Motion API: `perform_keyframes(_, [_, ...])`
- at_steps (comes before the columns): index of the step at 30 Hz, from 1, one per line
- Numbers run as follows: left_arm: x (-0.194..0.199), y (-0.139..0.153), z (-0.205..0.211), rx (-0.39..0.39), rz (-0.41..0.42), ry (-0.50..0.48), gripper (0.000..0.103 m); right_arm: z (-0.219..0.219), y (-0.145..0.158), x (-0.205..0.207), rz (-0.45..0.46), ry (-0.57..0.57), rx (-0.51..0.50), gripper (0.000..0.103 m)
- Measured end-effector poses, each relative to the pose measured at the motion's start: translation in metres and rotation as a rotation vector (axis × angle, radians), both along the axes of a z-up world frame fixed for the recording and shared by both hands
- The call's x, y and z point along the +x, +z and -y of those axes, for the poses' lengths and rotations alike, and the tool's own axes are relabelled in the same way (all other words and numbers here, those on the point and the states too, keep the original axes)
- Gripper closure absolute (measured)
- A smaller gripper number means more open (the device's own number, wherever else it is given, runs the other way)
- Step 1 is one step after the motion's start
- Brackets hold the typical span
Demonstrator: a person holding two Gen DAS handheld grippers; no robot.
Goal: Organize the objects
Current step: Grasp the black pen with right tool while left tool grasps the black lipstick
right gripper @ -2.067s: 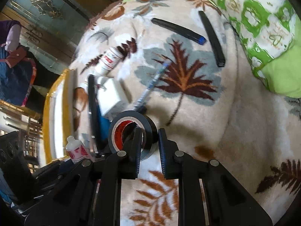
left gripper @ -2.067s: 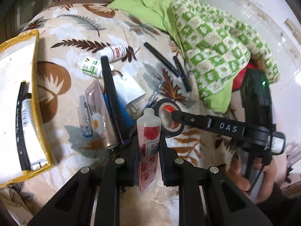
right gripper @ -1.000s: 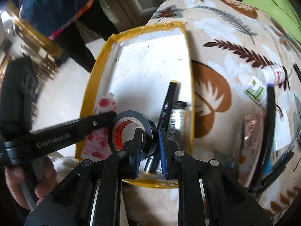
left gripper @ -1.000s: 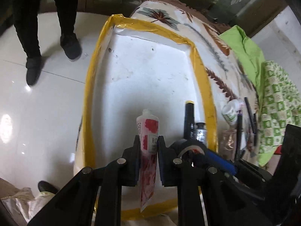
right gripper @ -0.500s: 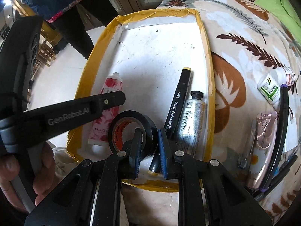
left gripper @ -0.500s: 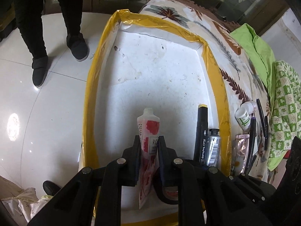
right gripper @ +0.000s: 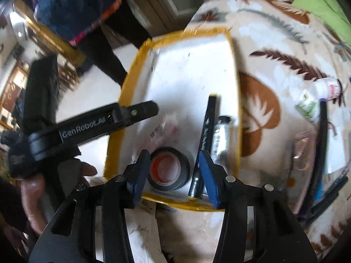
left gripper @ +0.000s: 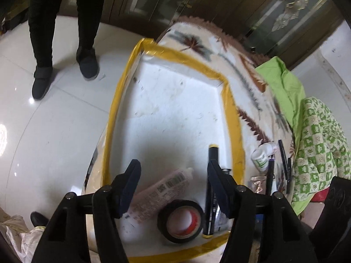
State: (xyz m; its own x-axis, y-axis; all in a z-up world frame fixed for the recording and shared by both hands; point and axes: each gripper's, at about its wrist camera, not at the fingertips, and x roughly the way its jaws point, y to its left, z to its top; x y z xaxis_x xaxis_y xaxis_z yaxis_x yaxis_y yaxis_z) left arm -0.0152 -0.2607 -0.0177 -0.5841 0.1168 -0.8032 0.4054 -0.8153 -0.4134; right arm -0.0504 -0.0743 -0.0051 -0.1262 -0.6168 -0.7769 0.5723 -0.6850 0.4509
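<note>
A white tray with a yellow taped rim (left gripper: 232,118) (right gripper: 238,100) lies on the leaf-print blanket. In it lie a pink-and-white tube (left gripper: 162,188), a black tape roll with a red core (left gripper: 182,221) (right gripper: 167,168), a black marker (left gripper: 211,188) (right gripper: 206,135) and a silver tube (right gripper: 221,135). My left gripper (left gripper: 174,171) is open above the pink tube. My right gripper (right gripper: 174,160) is open above the tape roll. Both are empty.
On the blanket right of the tray lie small white bottles (left gripper: 260,157) (right gripper: 326,87), black pens (left gripper: 284,160) (right gripper: 321,135) and a pinkish tube (right gripper: 301,146). Green cloth (left gripper: 316,135) lies at the right. A person's legs (left gripper: 41,32) stand on the floor beyond the tray.
Both grippers have opened. The pink tube and the tape roll have dropped out of them and now lie in the tray. Both grippers have lifted back slightly.
</note>
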Motion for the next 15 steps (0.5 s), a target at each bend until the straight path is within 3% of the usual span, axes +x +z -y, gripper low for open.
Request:
perform_keyframes(3, [0.002, 0.024, -0.028, -0.074, -0.085, -0.053, 0.039, -0.045, 0.01, -0.007, 0.014, -0.082, -0.062, 0.056])
perform_keyframes(6, [-0.001, 0.04, -0.072, -0.071, -0.133, -0.176, 0.039, -0.102, 0.012, -0.016, 0.023, -0.2, -0.081, 0.056])
perform_keyframes(11, [-0.012, 0.026, -0.165, -0.022, -0.064, -0.394, 0.04, -0.195, -0.011, -0.021, 0.095, -0.391, -0.053, 0.056])
perform_keyframes(13, [-0.01, 0.017, -0.194, -0.091, -0.031, -0.47, 0.04, -0.218, -0.025, -0.021, 0.137, -0.44, -0.043, 0.056])
perform_keyframes(15, [-0.005, 0.006, -0.221, -0.215, 0.005, -0.553, 0.04, -0.236, -0.037, -0.018, 0.182, -0.479, -0.049, 0.056])
